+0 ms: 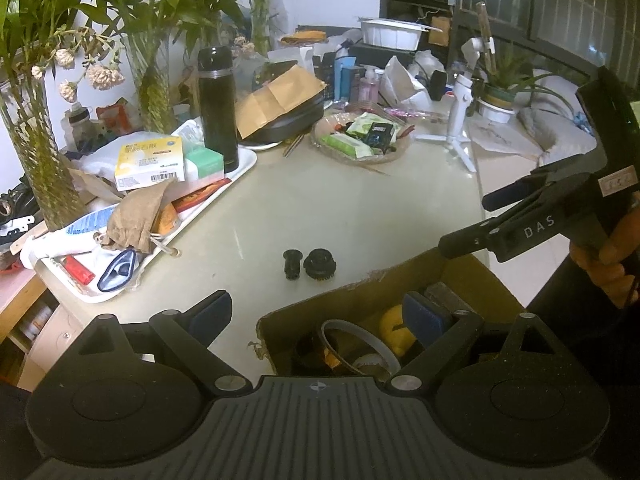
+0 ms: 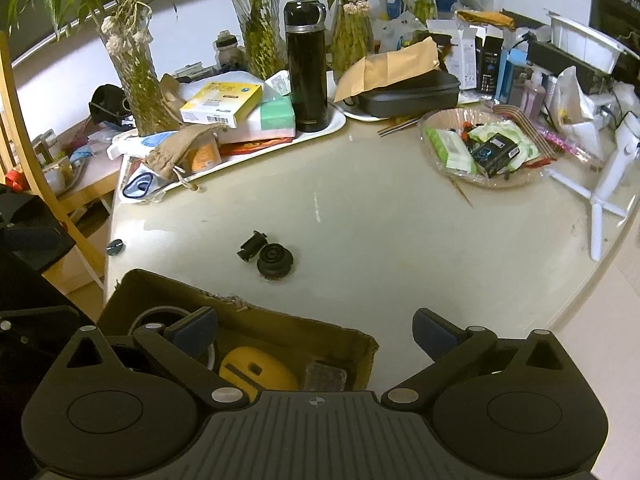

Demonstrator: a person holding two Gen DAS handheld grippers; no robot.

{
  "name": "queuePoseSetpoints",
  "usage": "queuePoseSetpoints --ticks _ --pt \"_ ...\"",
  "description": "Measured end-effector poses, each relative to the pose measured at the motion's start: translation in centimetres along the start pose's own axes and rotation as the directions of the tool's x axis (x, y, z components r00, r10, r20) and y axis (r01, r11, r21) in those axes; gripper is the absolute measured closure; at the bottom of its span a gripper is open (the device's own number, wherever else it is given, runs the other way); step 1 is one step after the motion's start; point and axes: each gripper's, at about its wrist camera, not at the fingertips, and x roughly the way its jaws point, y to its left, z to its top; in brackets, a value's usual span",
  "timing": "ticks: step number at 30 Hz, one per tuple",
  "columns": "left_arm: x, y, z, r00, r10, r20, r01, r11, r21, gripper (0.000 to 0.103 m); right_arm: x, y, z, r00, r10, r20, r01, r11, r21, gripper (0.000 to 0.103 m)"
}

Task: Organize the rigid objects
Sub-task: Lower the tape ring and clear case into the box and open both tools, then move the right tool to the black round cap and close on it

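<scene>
Two small black parts lie side by side on the beige table: a cylindrical piece [image 1: 291,265] [image 2: 251,245] and a round knob-like piece [image 1: 319,263] [image 2: 274,261]. An open cardboard box [image 1: 360,292] [image 2: 168,292] stands at the near edge and holds a yellow object [image 1: 394,330] [image 2: 256,372], a tape ring [image 1: 352,340] and a grey block [image 2: 324,376]. My left gripper [image 1: 318,316] is open and empty above the box's left corner. My right gripper [image 2: 316,334] is open and empty over the box's right end; it also shows in the left wrist view [image 1: 468,220].
A white tray [image 1: 224,192] [image 2: 320,130] with boxes, a cloth pouch and a tall black flask [image 1: 218,108] [image 2: 306,68] stands at back left. A basket of packets [image 1: 360,140] [image 2: 480,148], a white tripod [image 1: 460,120] [image 2: 608,184], vases and clutter line the back.
</scene>
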Motion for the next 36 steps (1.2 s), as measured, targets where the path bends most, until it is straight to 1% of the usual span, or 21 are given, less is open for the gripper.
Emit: queuePoseSetpoints --ticks 4,8,14,21,33,36 --pt "0.3 0.2 0.0 1.0 0.006 -0.014 -0.006 1.0 0.001 0.01 0.1 0.3 -0.2 1.0 0.004 0.029 -0.003 1.0 -0.024 0.0" --pt "0.7 0.4 0.0 1.0 0.013 -0.028 -0.013 1.0 -0.002 0.01 0.4 0.7 0.2 1.0 0.008 0.03 -0.006 0.998 -0.06 0.0" --pt "0.8 0.7 0.2 0.999 0.013 -0.03 -0.014 1.0 -0.005 0.01 1.0 0.9 1.3 0.998 0.056 -0.005 -0.056 0.995 -0.078 0.0" --pt "1.3 1.2 0.5 0.999 0.013 -0.036 -0.013 1.0 -0.01 0.01 2.2 1.4 2.1 0.996 0.081 -0.023 -0.083 0.99 -0.111 0.0" --pt "2.4 2.1 0.3 0.998 0.019 -0.059 -0.02 1.0 -0.016 0.01 5.6 2.3 3.3 0.991 0.121 -0.063 -0.129 0.98 -0.154 0.001" --pt "2.6 2.1 0.2 0.998 0.02 -0.061 -0.021 1.0 -0.018 0.01 6.4 2.6 3.6 0.989 0.127 -0.069 -0.138 0.976 -0.17 0.003"
